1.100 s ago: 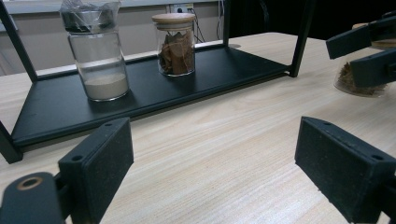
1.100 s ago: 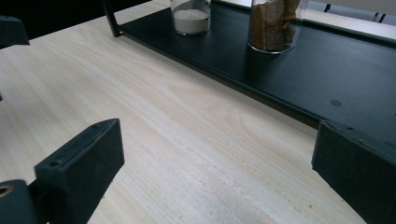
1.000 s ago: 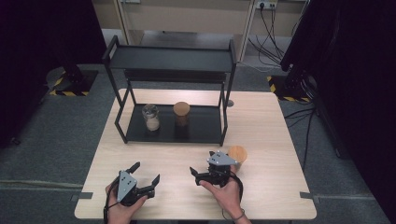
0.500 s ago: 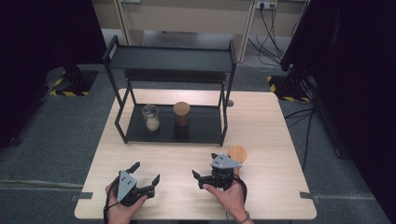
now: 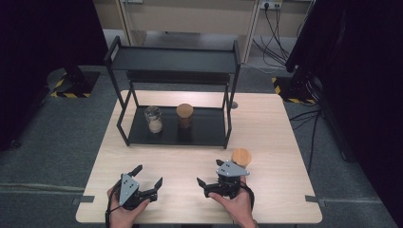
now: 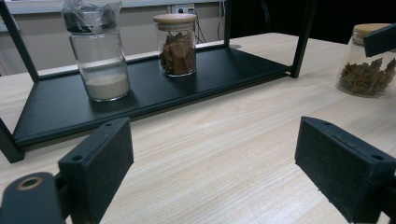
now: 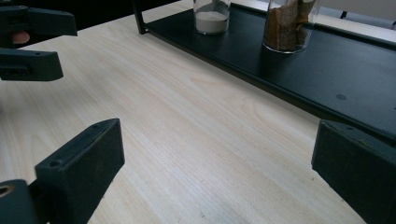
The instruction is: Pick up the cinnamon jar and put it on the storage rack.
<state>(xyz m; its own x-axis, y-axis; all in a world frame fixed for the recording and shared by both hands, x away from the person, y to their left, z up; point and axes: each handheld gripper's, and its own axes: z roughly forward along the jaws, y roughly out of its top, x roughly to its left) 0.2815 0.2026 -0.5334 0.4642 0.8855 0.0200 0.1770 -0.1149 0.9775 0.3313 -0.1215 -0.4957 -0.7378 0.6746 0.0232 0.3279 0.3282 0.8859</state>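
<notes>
Resting low at near table edge, left gripper (image 5: pixel 148 180) and right gripper (image 5: pixel 213 179) both sat with jaws spread wide, nothing held. Wooden-lidded jar (image 5: pixel 241 157) stood on bare table just beside right gripper, apart from jaws, not yet grasped. Judged early stage: jar likely bound for black rack (image 5: pixel 177 133), whole move left. Rack's lower shelf carried jar of pale powder (image 5: pixel 154 119) and jar of brown bark (image 5: pixel 184 115); top shelf bare. Light wood table (image 5: pixel 271 118); grey floor, cables, dark curtains beyond
</notes>
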